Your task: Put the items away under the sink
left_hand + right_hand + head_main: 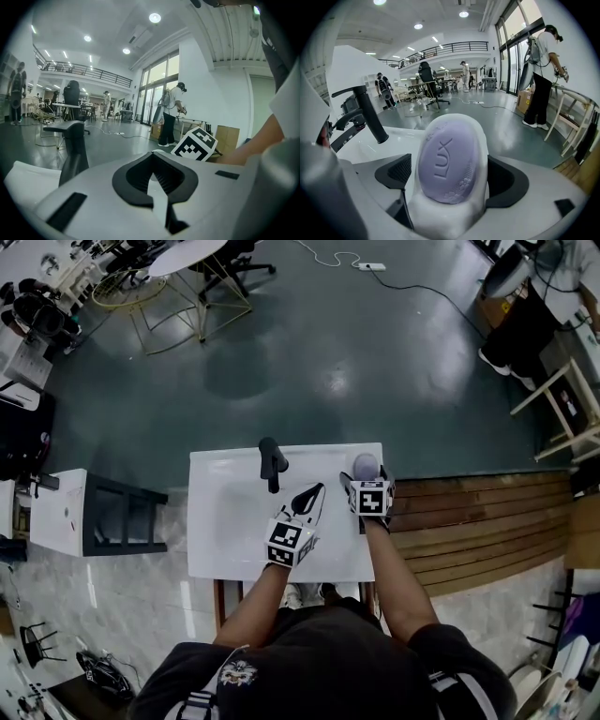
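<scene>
The grey floor spreads wide beyond the far edge of the table, while a dark shelf stands near its left edge and wooden boards run up to its right edge. The person stands against the near edge, so the space below can only be reached from there, and no view shows it. The sink fills most of the table top, with the tap rising at the middle of the far edge. The left gripper hangs over the sink toward the near edge; its jaws meet at the tips and the hollow between the pads holds nothing. The right gripper is at the far right corner, its jaws pressed in on the sides of a white dish that carries the purple soap, which stands raised just right of the tap. The step looks like carrying this load down below. The bar seems only to rest in the dish, so the dish is best kept level and moved slowly. A sound path is probably back over the right part of the table, clear of the tap, then past the near edge and down. The free gripper could open whatever closes the space below.
</scene>
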The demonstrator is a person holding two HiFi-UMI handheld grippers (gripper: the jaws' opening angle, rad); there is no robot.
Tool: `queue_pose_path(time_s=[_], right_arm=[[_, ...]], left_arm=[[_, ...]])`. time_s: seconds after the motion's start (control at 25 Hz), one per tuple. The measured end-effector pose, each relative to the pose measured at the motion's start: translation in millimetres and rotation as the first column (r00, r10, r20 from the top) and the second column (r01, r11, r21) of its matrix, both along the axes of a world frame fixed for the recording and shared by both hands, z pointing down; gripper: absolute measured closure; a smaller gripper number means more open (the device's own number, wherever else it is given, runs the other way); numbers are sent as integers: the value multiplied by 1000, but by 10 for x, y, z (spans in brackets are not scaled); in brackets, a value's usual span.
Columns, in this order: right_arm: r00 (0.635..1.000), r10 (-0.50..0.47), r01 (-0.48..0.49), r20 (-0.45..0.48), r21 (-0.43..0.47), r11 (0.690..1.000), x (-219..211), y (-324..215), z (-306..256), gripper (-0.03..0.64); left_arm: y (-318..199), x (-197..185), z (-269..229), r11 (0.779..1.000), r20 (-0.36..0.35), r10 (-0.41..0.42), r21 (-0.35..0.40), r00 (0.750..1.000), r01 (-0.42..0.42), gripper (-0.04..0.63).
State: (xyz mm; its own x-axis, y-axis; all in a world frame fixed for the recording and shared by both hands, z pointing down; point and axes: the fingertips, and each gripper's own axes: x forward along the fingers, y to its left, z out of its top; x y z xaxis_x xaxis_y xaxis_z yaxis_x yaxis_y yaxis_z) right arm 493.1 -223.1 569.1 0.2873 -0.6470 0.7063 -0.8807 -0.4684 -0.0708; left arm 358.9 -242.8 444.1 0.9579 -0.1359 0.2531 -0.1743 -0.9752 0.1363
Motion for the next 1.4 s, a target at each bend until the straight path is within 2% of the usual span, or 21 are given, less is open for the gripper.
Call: queue_pose_path(time_s=[0.24,0.6,0.92,1.4], right_arm=[[1000,12,-12,-22,-29,1000,34,16,23,150],[999,-13,12,-33,-26,1000,-17,39,-15,153],[998,-23,24,-57,15,1000,-116,86,-239,153],[994,-80,83,-68,46,995,-583,258,-649,154]], left_arm=[[-3,-41,41,1000,3,0,-12,1000,0,595],[-23,-129,38,1000,0,0,-16,1000,0,595],[-39,-206,-10,1000,-10,5,-15,1000,-5,595],[-31,-488,-178,1000,-40,21,-1,999,-21,595]])
